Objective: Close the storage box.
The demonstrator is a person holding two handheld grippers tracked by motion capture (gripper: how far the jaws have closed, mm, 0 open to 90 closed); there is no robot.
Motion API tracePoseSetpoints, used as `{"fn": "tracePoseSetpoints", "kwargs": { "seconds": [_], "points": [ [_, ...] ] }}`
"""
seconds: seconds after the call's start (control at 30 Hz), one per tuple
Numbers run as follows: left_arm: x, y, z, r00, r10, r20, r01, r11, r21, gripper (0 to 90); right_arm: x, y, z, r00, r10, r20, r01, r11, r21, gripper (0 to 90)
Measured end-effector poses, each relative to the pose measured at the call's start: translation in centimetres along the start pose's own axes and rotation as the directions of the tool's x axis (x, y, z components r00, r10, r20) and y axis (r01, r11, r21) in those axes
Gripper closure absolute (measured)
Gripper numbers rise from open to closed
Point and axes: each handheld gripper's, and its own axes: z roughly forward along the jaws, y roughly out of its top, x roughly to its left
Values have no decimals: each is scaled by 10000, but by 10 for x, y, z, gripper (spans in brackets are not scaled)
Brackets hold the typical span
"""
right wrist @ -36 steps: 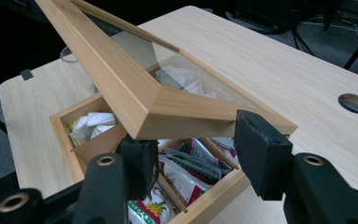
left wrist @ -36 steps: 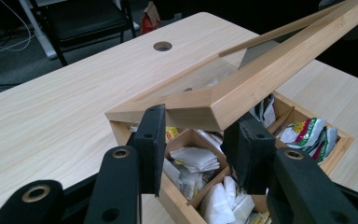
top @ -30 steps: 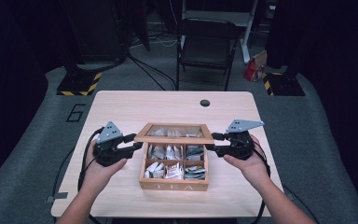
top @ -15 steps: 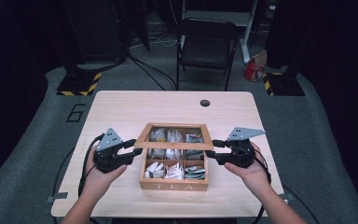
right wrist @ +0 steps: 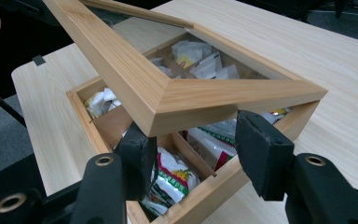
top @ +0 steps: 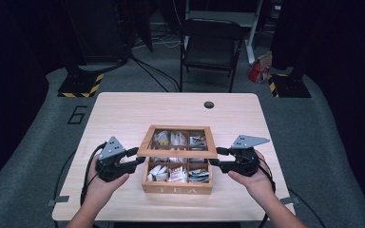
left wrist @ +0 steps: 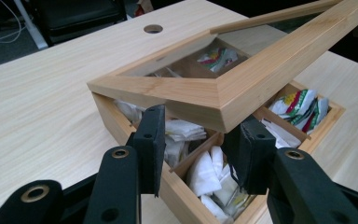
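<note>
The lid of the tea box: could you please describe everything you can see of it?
The lid is a light wooden frame with mitred corners around a clear pane, through which packets show. It is raised and tilted, its front edge lifted above the tea box while its far edge sits at the box's back. The left claw is at its front left corner and the right claw at its front right corner, both with jaws open beneath the frame. Whether the pads touch the wood I cannot tell.
</note>
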Motion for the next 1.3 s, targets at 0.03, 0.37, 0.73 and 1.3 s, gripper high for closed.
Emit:
{"fn": "tracePoseSetpoints", "kwargs": {
  "seconds": [0.03, 0.37, 0.73, 1.3],
  "points": [
    [-2, -4, 0, 10000, -24, -10, 24, 10000, 44, 592, 1, -2, 1, 10000, -27, 5, 27, 10000, -1, 483],
    [-7, -25, 5, 10000, 6, 37, -6, 10000, 18, 588, 8, -24, 6, 9999, 7, 113, -6, 9999, -104, 483],
    [-12, -40, 9, 10000, -10, 88, 9, 10000, 67, 589, 15, -40, 9, 9996, -24, 277, 29, 9999, -169, 484],
    [-20, -61, 13, 9990, -27, 438, 0, 9982, 600, 581, 17, -69, 15, 9996, 251, 148, -254, 9994, 217, 482]
  ]
}}
